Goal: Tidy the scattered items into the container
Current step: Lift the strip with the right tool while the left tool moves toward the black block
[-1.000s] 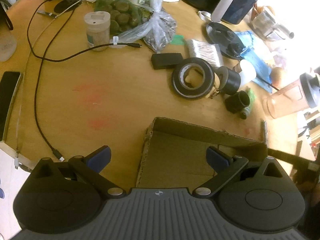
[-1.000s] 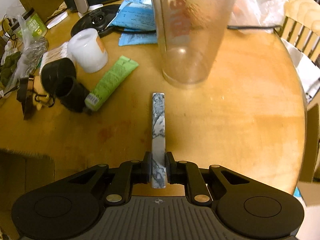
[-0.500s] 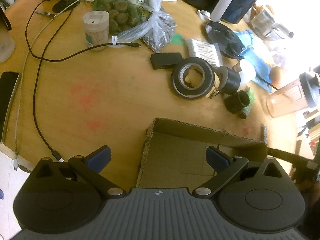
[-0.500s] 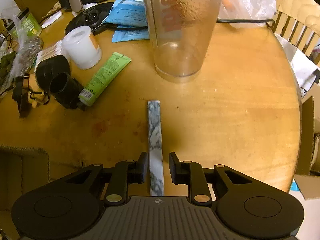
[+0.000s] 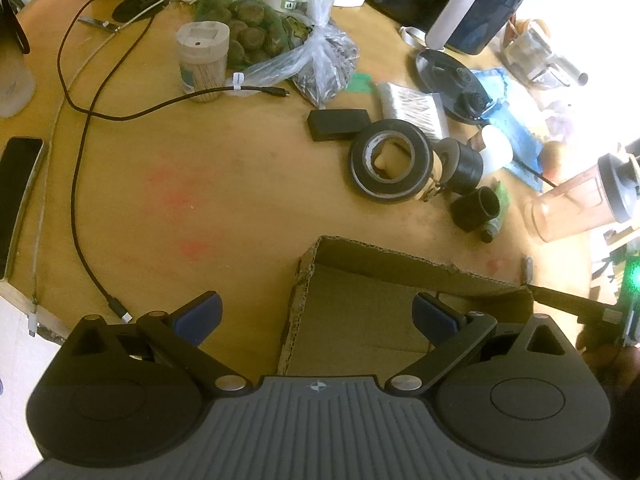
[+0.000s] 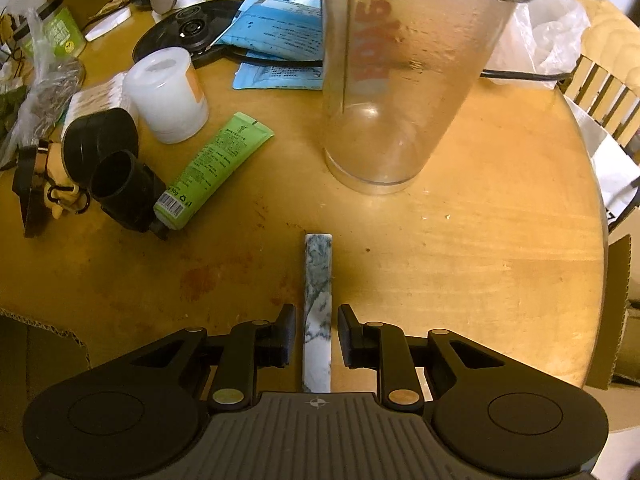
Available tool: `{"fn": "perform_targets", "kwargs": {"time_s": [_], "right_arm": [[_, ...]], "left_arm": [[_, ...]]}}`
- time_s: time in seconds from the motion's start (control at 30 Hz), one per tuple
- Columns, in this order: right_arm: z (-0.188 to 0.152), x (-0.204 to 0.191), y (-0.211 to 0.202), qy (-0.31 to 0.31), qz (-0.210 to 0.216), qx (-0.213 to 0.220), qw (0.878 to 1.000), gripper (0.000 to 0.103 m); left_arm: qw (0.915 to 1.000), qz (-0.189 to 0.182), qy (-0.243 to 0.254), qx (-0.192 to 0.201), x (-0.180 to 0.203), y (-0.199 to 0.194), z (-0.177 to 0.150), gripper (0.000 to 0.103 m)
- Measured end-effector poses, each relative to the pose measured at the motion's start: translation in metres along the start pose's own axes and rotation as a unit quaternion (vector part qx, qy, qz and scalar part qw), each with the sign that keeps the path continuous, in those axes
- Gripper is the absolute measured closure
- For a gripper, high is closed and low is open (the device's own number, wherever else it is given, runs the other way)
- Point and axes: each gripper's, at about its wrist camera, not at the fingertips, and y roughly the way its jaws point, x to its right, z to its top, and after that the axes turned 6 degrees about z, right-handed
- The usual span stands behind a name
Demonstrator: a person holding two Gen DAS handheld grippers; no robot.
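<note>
A shallow cardboard box (image 5: 360,260) lies on the round wooden table, its corner also in the right wrist view (image 6: 36,332). My left gripper (image 5: 316,314) is wide open and empty, hovering over the box's near left corner. A marbled grey-white bar (image 6: 318,280) lies flat on the table. My right gripper (image 6: 316,338) straddles its near end, jaws slightly apart and not touching it. A black tape roll (image 5: 390,166), black cylinders (image 6: 120,184), a green tube (image 6: 216,160) and a white jar (image 6: 166,94) lie scattered beyond the box.
A tall clear shaker cup (image 6: 404,80) stands just beyond the bar. A black cable (image 5: 80,160), phone (image 5: 16,200), toothpick jar (image 5: 202,62), plastic bags (image 5: 304,60), black case (image 5: 338,124) and blue papers (image 6: 280,32) crowd the table. A chair (image 6: 600,76) stands at right.
My right gripper's jaws have opened off the marbled bar, which now lies on the table. The right gripper has shifted slightly. My left gripper has stayed open over the box.
</note>
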Motion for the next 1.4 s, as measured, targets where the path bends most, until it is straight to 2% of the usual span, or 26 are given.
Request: {"fn": "perform_targets", "kwargs": {"time_s": [0.2, 0.5, 1.1, 1.4], "right_arm": [[0.001, 0.005, 0.000, 0.006, 0.001, -0.004, 1.000, 0.086], [-0.003, 0.014, -0.005, 0.033, 0.022, 0.007, 0.999, 0.086], [-0.012, -0.024, -0.080, 0.062, 0.070, 0.078, 0.993, 0.086], [-0.015, -0.046, -0.093, 0.065, 0.053, 0.074, 0.994, 0.086]], "left_arm": [[1.0000, 0.000, -0.004, 0.002, 0.002, 0.000, 0.000, 0.000], [1.0000, -0.003, 0.001, 0.009, 0.006, -0.001, 0.003, 0.000], [0.9986, -0.038, 0.006, 0.037, 0.002, -0.004, 0.019, 0.000], [0.9969, -0.051, 0.028, 0.054, 0.005, 0.002, 0.040, 0.000]]}}
